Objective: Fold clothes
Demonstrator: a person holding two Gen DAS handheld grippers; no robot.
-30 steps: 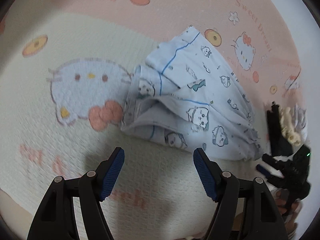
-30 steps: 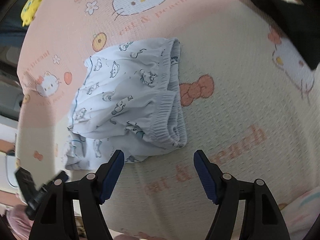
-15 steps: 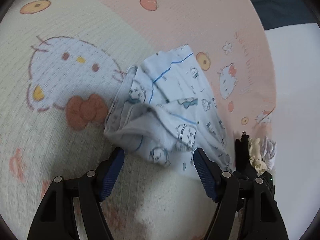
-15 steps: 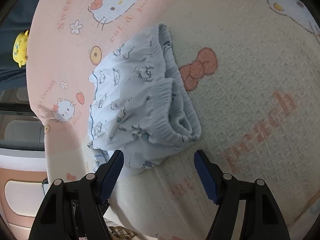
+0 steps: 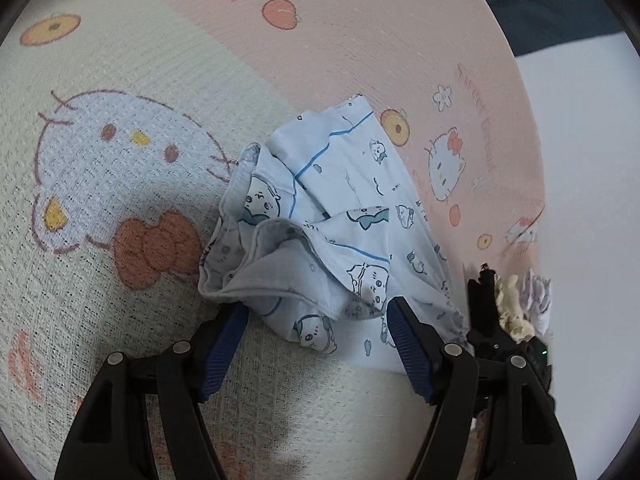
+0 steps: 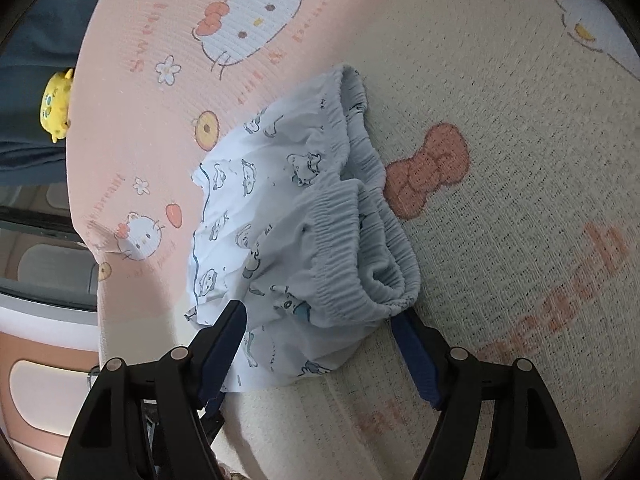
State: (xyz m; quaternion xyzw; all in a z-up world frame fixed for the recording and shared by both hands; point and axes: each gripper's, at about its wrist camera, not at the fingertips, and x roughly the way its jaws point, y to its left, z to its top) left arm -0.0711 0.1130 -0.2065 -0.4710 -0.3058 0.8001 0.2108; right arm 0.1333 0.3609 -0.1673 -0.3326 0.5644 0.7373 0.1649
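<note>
Left wrist view: The shorts (image 5: 332, 240) lie crumpled on the blanket (image 5: 120, 300), just to the side of the orange bow (image 5: 158, 246) printed on it. The left gripper (image 5: 316, 312) stands spread, with nothing clamped. Its two blue pads bracket the near hem of the shorts: one pad meets the bunched grey fold on the bow side, the other sits against the printed leg on the far side from the bow. The shorts lie directly ahead of the jaws. Their long axis runs away from the gripper, from the near hem up toward the pink band of the blanket. The right gripper shows at the edge of this view, beyond the shorts from the bow, beside a scrunchie (image 5: 512, 304).

Right wrist view: The same shorts (image 6: 304, 216) lie with the elastic waistband (image 6: 348, 248) facing the bow (image 6: 428, 168) and nearly touching it. The right gripper (image 6: 320, 316) is also spread and holds nothing. One pad overlaps the leg hem on the side away from the bow; the other sits just below the waistband's near corner. The garment lies ahead and between the jaws.

Judgement: both grippers sit equally close, each at one end of the near edge. The shorts are bunched, not folded flat. Whether contact with the cloth is firm cannot be told.
</note>
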